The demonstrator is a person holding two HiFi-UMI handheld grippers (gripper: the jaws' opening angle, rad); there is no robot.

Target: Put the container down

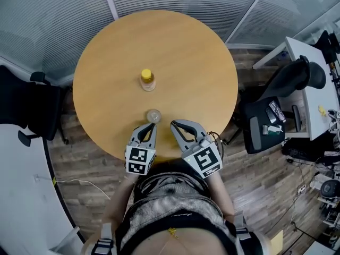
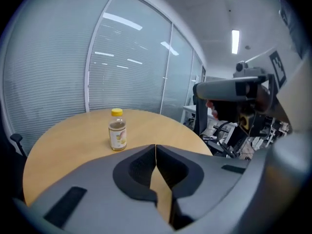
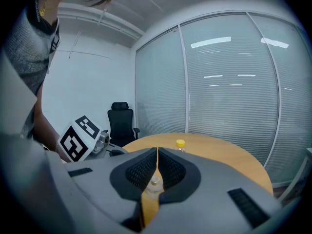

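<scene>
Wooden round counter [image 1: 106, 89] carries a clear container [image 1: 153, 116], upright near its front edge, and a yellow-capped bottle [image 1: 147, 80] at centre. Left gripper [image 1: 151, 127] and right gripper [image 1: 174, 125] sit just behind the container, jaws closed together, holding nothing.

Head view overhead, steeply down; gripper views low, across table [image 1: 106, 62] (shared).
</scene>
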